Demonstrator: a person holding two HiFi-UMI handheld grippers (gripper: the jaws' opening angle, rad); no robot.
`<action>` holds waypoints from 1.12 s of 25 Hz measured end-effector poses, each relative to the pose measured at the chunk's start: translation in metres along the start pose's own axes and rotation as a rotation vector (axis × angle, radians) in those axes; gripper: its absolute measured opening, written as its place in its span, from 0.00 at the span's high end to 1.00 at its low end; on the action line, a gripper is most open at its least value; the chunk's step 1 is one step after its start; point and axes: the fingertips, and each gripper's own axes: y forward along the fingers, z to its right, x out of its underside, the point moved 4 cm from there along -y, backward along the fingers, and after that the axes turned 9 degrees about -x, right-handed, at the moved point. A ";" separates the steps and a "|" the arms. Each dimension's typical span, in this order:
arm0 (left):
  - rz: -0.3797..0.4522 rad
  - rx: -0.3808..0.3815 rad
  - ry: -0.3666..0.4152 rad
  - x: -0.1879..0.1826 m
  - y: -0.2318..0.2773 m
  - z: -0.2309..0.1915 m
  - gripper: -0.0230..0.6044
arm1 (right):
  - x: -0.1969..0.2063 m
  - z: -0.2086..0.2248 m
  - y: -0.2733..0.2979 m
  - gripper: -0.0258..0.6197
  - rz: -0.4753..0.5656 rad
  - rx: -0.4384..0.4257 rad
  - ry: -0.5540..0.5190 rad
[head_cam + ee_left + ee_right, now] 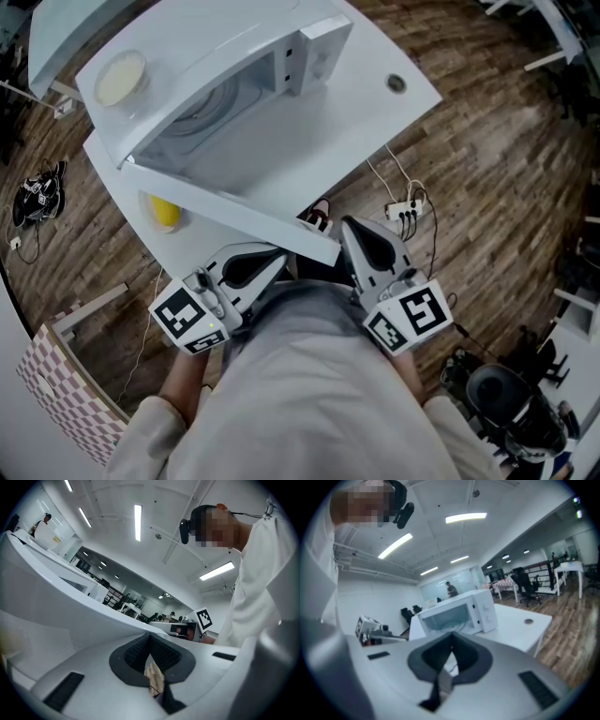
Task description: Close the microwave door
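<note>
Microwave (225,56) stands at 11 o'clock in the head view on a white worktop (375,112), its door (234,214) swung wide open toward 6 o'clock, the cavity and glass turntable (211,108) exposed and the control panel (319,52) at the 1 o'clock end of its front. A cream-coloured round dish (120,79) rests on its top, and a yellow object (165,212) sits on the worktop just under the open door, at 9 o'clock.

The person holds both tools low against the body. The left gripper (274,258) lies at 7 o'clock, its tip just beside the door's free edge; whether it touches the door cannot be told. The right gripper (352,228) lies at 5 o'clock, pointing toward 12 o'clock, near the door's end.

In the left gripper view the fingers (136,656) are closed together with nothing between them, a broad white surface looming at 9 o'clock. In the right gripper view the fingers (466,660) are likewise closed and empty, and the open microwave (461,613) shows straight ahead, well apart from them.

A power strip (407,208) with cables lies on the wooden floor (506,187) at 3 o'clock of the worktop.
</note>
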 end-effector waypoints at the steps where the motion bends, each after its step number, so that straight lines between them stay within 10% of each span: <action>1: 0.000 0.001 -0.002 0.000 0.000 -0.001 0.94 | 0.000 0.000 0.000 0.93 0.000 0.001 0.001; 28: 0.028 -0.054 -0.029 -0.013 0.028 -0.020 0.94 | -0.018 0.042 0.007 0.93 0.017 -0.014 0.039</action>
